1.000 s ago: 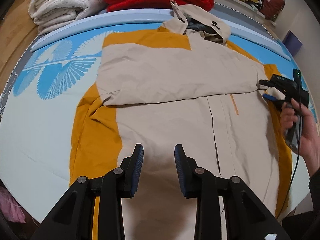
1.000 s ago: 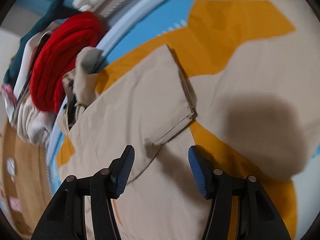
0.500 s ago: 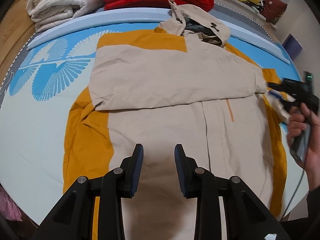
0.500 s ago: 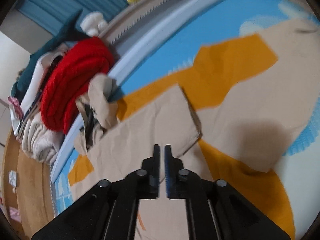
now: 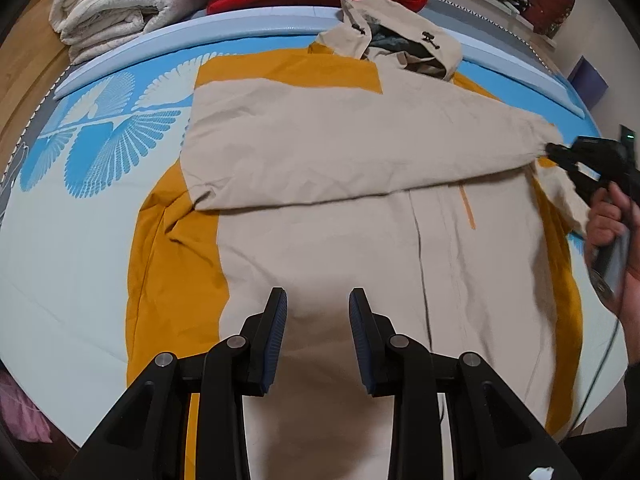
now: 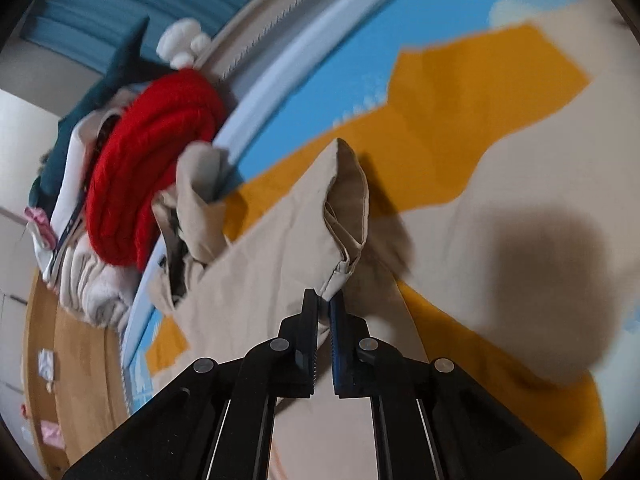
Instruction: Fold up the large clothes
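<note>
Over the jacket point(image 5: 360, 208), our right gripper point(image 6: 324, 300) has just closed on the sleeve cuff point(image 6: 340, 272), so we can reposition it; our left gripper point(image 5: 316, 320) hovers open.

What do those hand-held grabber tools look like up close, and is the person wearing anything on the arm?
Each gripper, left and right, is a matte black linkage with round silver pivot pins and two flat jaws faced with ribbed dark-blue pads. Seen from the left wrist view, the right one has a small green light and a thin dark cable trailing down. A dark sleeve shows at the wrist.
</note>
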`<state>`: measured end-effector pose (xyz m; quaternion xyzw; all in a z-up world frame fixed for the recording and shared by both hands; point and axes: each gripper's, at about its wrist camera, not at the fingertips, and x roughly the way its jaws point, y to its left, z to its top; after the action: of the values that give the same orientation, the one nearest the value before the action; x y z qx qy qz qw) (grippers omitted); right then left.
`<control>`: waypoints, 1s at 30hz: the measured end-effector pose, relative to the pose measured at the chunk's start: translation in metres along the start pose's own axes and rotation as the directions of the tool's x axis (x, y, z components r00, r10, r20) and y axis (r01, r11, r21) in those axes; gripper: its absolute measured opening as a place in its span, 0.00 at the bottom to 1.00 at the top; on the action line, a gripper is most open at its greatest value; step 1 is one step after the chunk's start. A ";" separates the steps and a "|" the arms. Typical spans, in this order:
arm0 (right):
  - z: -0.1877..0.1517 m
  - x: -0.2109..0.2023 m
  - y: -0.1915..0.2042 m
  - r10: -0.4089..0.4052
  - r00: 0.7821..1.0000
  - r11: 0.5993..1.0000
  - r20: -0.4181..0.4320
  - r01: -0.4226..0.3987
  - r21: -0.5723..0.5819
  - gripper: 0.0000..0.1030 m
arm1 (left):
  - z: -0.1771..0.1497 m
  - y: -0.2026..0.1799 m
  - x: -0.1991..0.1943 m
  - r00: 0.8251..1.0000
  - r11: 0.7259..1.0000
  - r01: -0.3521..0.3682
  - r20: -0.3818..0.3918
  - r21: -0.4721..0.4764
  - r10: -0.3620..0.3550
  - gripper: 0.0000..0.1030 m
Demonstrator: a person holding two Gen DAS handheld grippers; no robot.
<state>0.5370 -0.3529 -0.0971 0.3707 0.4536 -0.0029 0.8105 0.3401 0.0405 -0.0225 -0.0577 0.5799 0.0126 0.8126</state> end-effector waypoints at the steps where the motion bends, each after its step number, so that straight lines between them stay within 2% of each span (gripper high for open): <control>1: -0.001 -0.011 0.006 -0.010 1.000 1.000 0.017 0.010 0.004 0.06 | 0.002 -0.001 -0.002 1.000 1.000 0.004 0.005 0.003 -0.004 0.27; 4: -0.009 -0.038 0.016 -0.078 0.996 0.997 0.045 0.078 0.011 0.08 | 0.004 -0.005 -0.005 1.000 1.000 0.011 0.014 0.007 -0.011 0.27; 6: -0.011 -0.041 0.015 -0.165 0.985 0.986 0.055 0.167 -0.020 0.13 | 0.004 -0.008 -0.005 1.000 1.000 0.014 0.012 0.014 -0.014 0.27; 7: -0.011 -0.044 0.010 -0.214 0.974 0.976 0.072 0.216 -0.027 0.15 | 0.003 -0.009 -0.004 1.000 1.000 0.013 0.010 0.019 -0.014 0.27; 8: -0.012 -0.049 0.005 -0.298 0.949 0.953 0.108 0.301 -0.019 0.15 | 0.002 -0.011 -0.004 1.000 1.000 0.013 0.008 0.021 -0.014 0.27; 10: -0.013 -0.058 0.000 -0.356 0.920 0.933 0.166 0.360 0.004 0.16 | 0.000 -0.013 -0.004 1.000 0.999 0.014 0.005 0.030 -0.014 0.27; 11: -0.014 -0.058 0.003 -0.357 0.915 0.930 0.189 0.367 -0.024 0.17 | 0.000 -0.014 -0.004 1.000 0.999 0.012 0.005 0.032 -0.012 0.27; 12: -0.014 -0.054 0.009 -0.334 0.922 0.931 0.198 0.356 -0.086 0.20 | -0.001 -0.015 -0.003 1.000 0.999 0.006 0.006 0.033 -0.007 0.27; 13: -0.014 -0.047 0.013 -0.298 0.936 0.935 0.188 0.326 -0.141 0.29 | -0.001 -0.015 -0.003 1.000 1.000 0.002 0.006 0.030 -0.002 0.27; 14: -0.014 -0.036 0.016 -0.251 0.956 0.940 0.150 0.278 -0.196 0.34 | -0.001 -0.015 -0.003 1.000 1.000 -0.001 0.007 0.029 0.000 0.27; 15: -0.015 -0.015 0.016 -0.198 0.979 0.944 0.044 0.202 -0.261 0.38 | -0.001 -0.016 -0.002 1.000 1.000 -0.006 0.007 0.028 0.006 0.27; 16: -0.017 0.000 0.014 -0.198 0.980 0.941 -0.025 0.183 -0.284 0.38 | -0.001 -0.017 -0.002 1.000 1.000 -0.008 0.007 0.028 0.008 0.27; 17: -0.020 0.015 0.006 -0.255 0.963 0.927 -0.088 0.218 -0.304 0.38 | -0.001 -0.019 -0.002 1.000 1.000 -0.009 0.006 0.029 0.009 0.27; 18: -0.022 0.025 -0.003 -0.331 0.935 0.906 -0.129 0.276 -0.322 0.36 | -0.001 -0.021 -0.002 1.000 0.999 -0.007 0.007 0.033 0.007 0.27; 19: -0.023 0.025 -0.005 -0.334 0.934 0.905 -0.131 0.278 -0.322 0.36 | -0.001 -0.022 -0.002 1.000 0.999 -0.007 0.009 0.039 0.007 0.28; 22: -0.017 0.005 0.008 -0.335 0.937 0.892 -0.099 0.282 -0.354 0.36 | 0.000 -0.027 -0.002 1.000 0.999 -0.012 0.015 0.049 0.011 0.28; 24: -0.010 -0.026 0.023 -0.291 0.957 0.880 -0.018 0.260 -0.398 0.37 | 0.001 -0.029 -0.003 1.000 0.999 -0.015 0.019 0.052 0.014 0.28; 26: -0.004 -0.056 0.029 -0.262 0.963 0.859 0.056 0.259 -0.442 0.37 | 0.001 -0.033 -0.004 1.000 0.998 -0.017 0.024 0.057 0.016 0.28; 30: 0.021 -0.116 0.021 -0.181 0.968 0.857 0.177 0.243 -0.455 0.37 | -0.002 -0.045 -0.006 1.000 0.997 -0.002 0.024 0.071 0.001 0.28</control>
<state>0.4909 -0.3885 0.0080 0.1088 0.4258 -0.0052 0.8982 0.3404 -0.0042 -0.0139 -0.0281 0.5704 -0.0068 0.8209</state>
